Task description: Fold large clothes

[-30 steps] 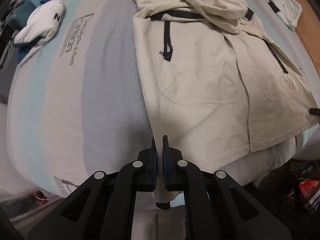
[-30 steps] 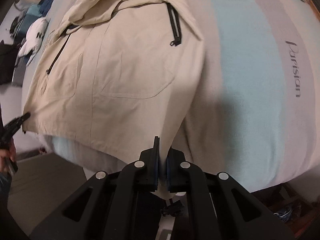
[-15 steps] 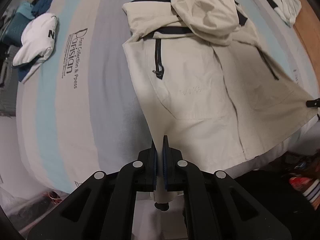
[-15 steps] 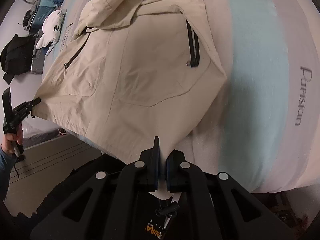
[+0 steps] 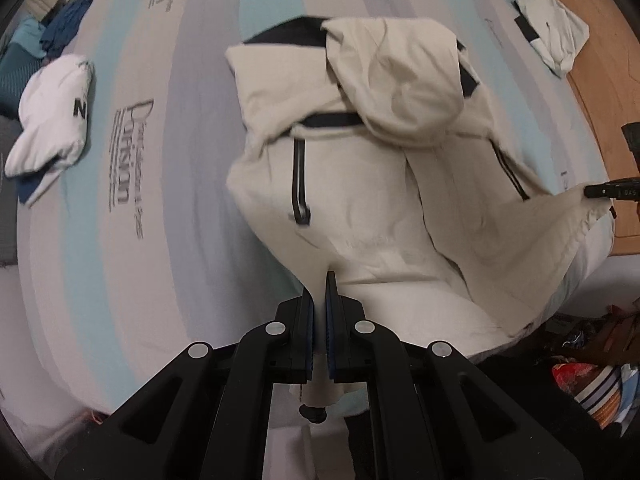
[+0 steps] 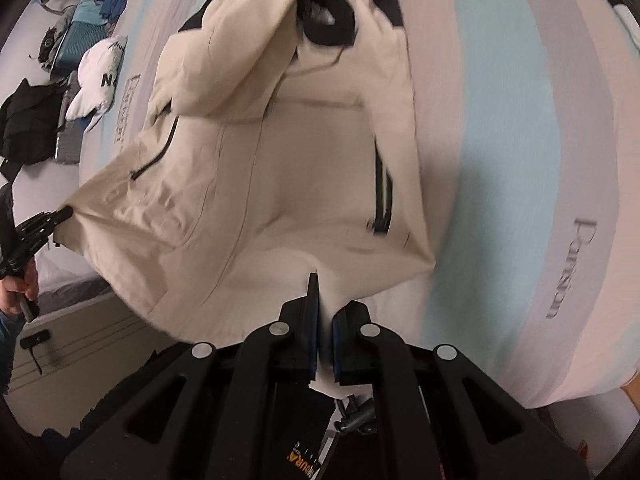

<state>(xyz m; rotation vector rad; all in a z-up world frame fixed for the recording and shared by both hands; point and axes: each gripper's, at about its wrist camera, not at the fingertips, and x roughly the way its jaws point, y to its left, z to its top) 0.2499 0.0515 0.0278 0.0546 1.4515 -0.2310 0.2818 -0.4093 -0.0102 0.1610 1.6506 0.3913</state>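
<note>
— Pointing almost straight down, the left gripper (image 5: pixel 320 292) is clamped on one bottom corner of the cream jacket (image 5: pixel 368 184)?

— Yes. The right gripper (image 6: pixel 322 300), steeply tilted, pinches the other corner. The hem is raised off the mattress (image 5: pixel 192 160) near its front edge; hood and shoulders lie mid-mattress.

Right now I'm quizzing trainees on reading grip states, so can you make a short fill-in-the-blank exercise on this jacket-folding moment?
1. Both grippers are shut on the hem of the cream hooded ____.
2. The left gripper and the right gripper each pinch a bottom ____ of the garment.
3. The garment's chest pocket zippers are coloured ____.
4. The striped bed sheet shows the printed word ____.

Missing words: jacket; corner; black; Parisian
</note>
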